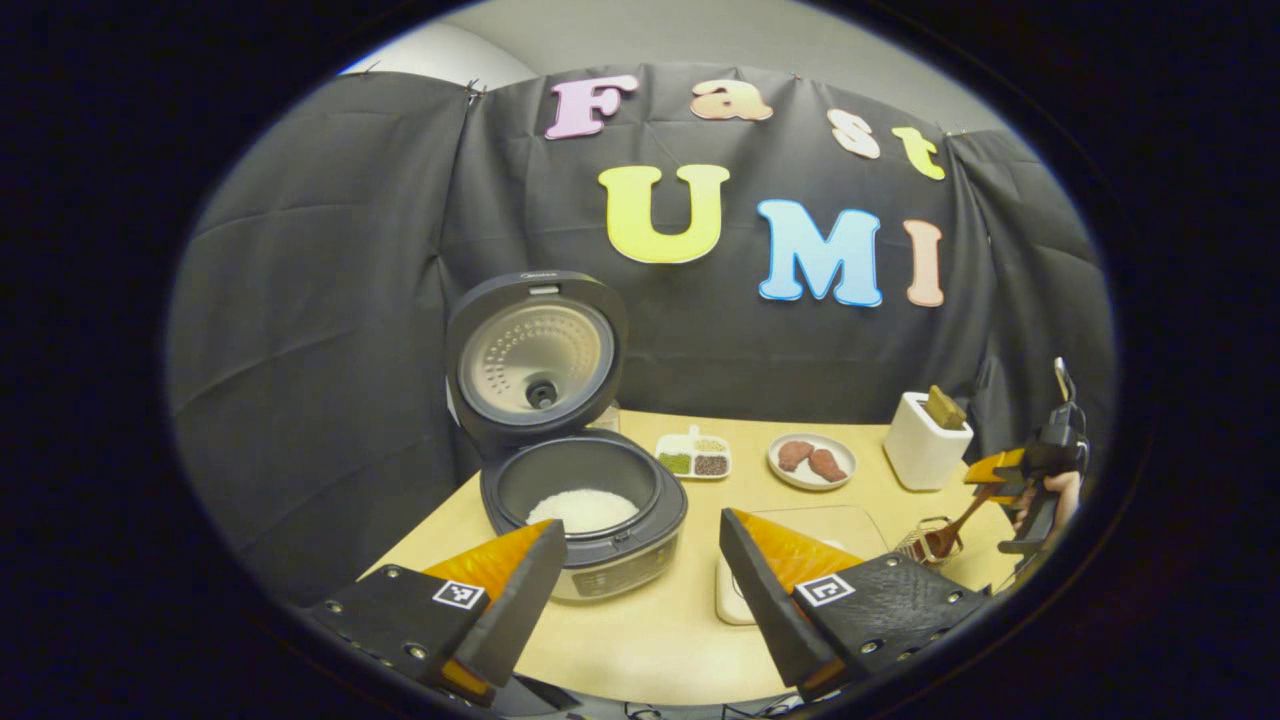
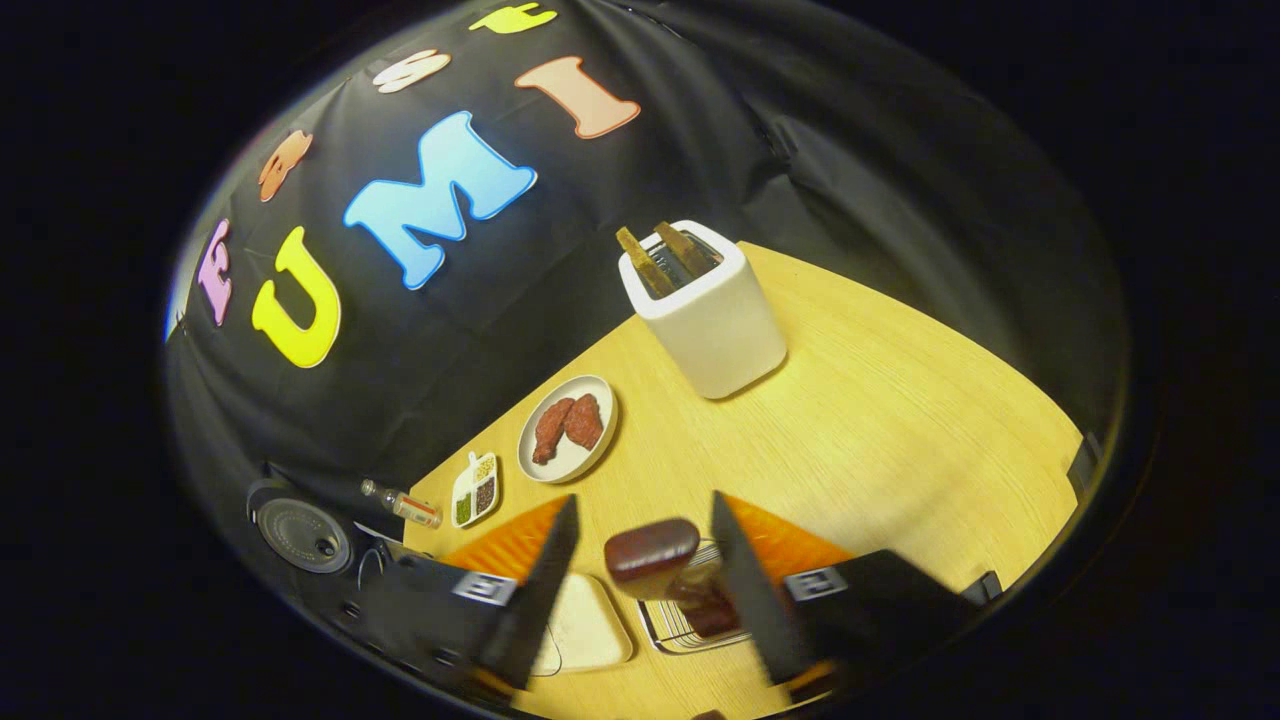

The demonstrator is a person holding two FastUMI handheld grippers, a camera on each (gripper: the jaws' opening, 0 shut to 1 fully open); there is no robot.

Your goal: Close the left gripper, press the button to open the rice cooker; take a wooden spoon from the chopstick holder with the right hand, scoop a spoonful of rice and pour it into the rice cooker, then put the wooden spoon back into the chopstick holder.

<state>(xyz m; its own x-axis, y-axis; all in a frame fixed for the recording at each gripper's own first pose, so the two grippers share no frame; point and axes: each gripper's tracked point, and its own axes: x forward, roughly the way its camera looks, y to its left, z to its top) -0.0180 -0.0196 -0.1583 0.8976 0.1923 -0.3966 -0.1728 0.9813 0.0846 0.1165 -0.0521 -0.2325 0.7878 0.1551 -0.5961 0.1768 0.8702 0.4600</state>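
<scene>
Nearest in the left gripper view, your left gripper point(image 1: 640, 590) hangs with its fingers spread wide and nothing between them. Just past them stands the rice cooker point(image 1: 583, 515), lid up, white rice in its pot.

In the right gripper view, your right gripper point(image 2: 640, 580) has the wooden spoon point(image 2: 655, 560) between its fingers, handle end toward the camera (whether both fingers press on it I cannot tell; a gap shows on the left side). The spoon's lower end sits at the wire chopstick holder point(image 2: 680, 620) below; the left gripper view shows the same, spoon point(image 1: 955, 530) slanting into the holder point(image 1: 925, 542).

Farther along the wooden table point(image 2: 900, 420) lie a sectioned dish point(image 2: 475, 490), a plate point(image 2: 568, 428) of brown food and, farthest, a white container point(image 2: 705, 310) holding flat sticks.
</scene>
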